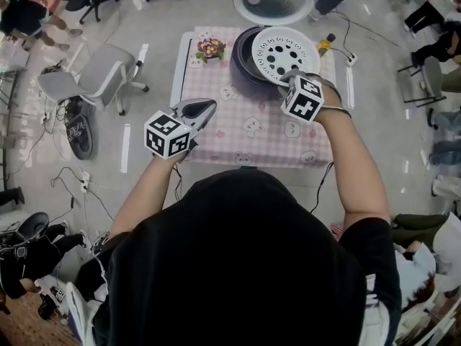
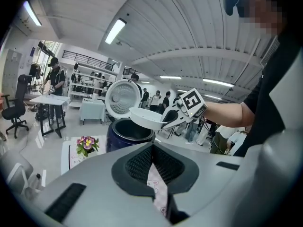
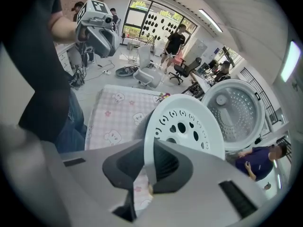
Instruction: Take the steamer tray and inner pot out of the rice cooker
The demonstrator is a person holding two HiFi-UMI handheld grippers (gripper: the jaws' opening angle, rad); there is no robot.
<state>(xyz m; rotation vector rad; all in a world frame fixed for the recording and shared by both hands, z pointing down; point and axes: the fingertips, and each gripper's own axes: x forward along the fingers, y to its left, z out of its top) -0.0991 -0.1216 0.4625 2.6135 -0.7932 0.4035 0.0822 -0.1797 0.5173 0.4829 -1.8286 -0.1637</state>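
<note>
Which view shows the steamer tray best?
The right gripper view: the tray fills the centre, holes clear, its rim pinched in the right claw. The head view shows it from above over the cooker, its near edge hidden by that claw. The left gripper view shows it small and side-on.

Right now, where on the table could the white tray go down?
The near half of the pink cloth is bare, in front of the rice cooker and flower pot. The far side is crowded by those two.
</note>
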